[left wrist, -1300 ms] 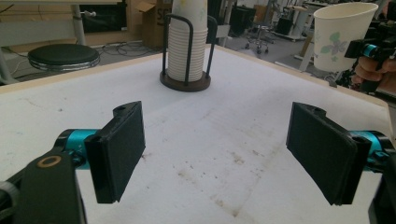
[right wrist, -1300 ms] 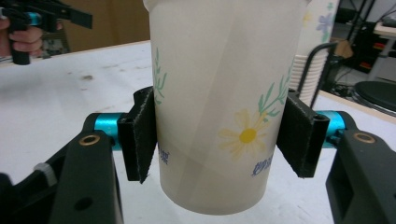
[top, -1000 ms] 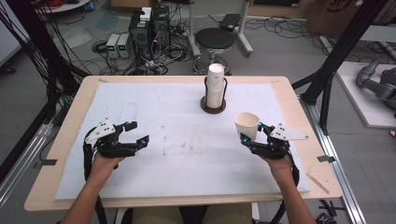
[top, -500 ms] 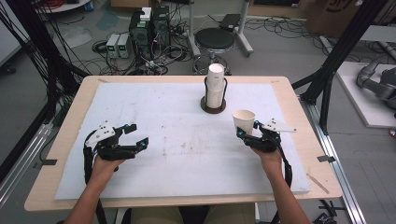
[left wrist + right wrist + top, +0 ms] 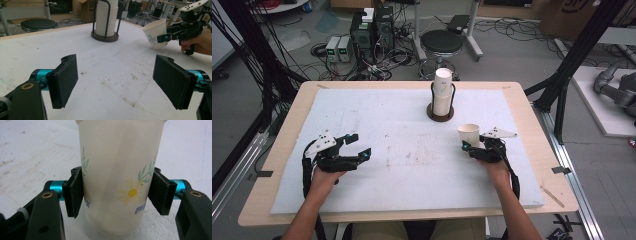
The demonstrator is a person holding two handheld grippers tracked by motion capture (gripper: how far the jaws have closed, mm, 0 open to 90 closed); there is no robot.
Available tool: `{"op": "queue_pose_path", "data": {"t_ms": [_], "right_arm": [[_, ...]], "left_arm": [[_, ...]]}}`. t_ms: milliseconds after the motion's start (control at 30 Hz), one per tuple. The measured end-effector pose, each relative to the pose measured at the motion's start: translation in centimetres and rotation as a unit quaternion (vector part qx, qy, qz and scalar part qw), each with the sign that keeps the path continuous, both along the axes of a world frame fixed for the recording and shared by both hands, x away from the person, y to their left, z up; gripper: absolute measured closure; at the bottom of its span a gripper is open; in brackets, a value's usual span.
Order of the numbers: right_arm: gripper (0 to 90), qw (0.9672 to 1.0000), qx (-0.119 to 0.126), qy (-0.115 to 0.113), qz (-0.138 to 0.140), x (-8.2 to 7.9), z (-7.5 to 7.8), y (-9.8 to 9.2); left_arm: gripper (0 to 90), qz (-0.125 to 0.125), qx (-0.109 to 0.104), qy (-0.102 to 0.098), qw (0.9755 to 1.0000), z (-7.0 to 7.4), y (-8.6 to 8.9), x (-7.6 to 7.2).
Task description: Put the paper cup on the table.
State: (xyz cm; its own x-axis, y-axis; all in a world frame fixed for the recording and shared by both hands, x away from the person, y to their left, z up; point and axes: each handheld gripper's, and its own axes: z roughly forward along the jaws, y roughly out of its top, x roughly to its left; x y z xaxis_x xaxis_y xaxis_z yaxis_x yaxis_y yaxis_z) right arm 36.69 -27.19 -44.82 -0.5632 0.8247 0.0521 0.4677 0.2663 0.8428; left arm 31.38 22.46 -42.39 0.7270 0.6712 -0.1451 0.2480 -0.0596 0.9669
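between the right gripper (image 5: 117, 195) pads sits a cream paper cup (image 5: 120, 170) (daisy print); left gripper (image 5: 120, 82) gapes empty.

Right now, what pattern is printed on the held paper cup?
White paper cup: yellow daisy with green sprigs, clearest in the right gripper view.

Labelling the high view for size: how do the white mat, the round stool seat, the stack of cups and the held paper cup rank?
Largest to smallest, as they look:
1. white mat
2. round stool seat, though it sits farther off
3. stack of cups
4. held paper cup
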Motion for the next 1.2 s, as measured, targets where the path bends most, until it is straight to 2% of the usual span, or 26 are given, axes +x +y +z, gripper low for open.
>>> {"op": "queue_pose_path", "data": {"t_ms": [167,333,467,567,667,700,867,1067,1200], "right_arm": [[37.3,0.9995,-0.026,0.014,0.013,-0.6,0.4,-0.4],[37.8,0.9975,-0.057,0.028,0.030,-1.7,0.2,-1.4],[36.8,0.9968,-0.066,0.024,0.038,-1.8,0.2,-1.3],[32.9,0.9972,-0.056,0.029,0.041,-1.8,0.1,-1.3],[22.6,0.9979,-0.037,0.040,0.034,-1.8,0.0,-1.6],[21.7,0.9981,-0.033,0.040,0.032,-1.8,0.1,-1.7],[21.2,0.9988,-0.010,0.030,0.038,-2.7,1.0,-2.4],[21.3,0.9988,-0.014,0.019,0.043,-4.2,1.8,-3.0],[21.3,0.9989,-0.010,0.004,0.046,-5.4,2.4,-3.3]], "left_arm": [[20.3,0.000,0.001,0.001,1.0000,0.0,0.1,-0.1],[20.5,0.001,-0.001,0.005,1.0000,-0.1,0.1,0.0],[20.5,0.004,0.000,0.008,1.0000,-0.1,0.2,0.0],[20.5,0.006,-0.002,0.011,0.9999,-0.2,0.3,0.0],[20.3,0.006,-0.003,0.016,0.9999,-0.3,0.4,0.1],[20.2,0.007,-0.003,0.015,0.9998,-0.3,0.4,0.1],[19.5,0.006,-0.016,0.012,0.9998,-0.2,0.5,-0.1],[19.3,0.007,-0.020,0.012,0.9997,-0.2,0.6,-0.4],[19.3,0.008,-0.022,0.010,0.9997,-0.1,0.6,-0.5]]}}
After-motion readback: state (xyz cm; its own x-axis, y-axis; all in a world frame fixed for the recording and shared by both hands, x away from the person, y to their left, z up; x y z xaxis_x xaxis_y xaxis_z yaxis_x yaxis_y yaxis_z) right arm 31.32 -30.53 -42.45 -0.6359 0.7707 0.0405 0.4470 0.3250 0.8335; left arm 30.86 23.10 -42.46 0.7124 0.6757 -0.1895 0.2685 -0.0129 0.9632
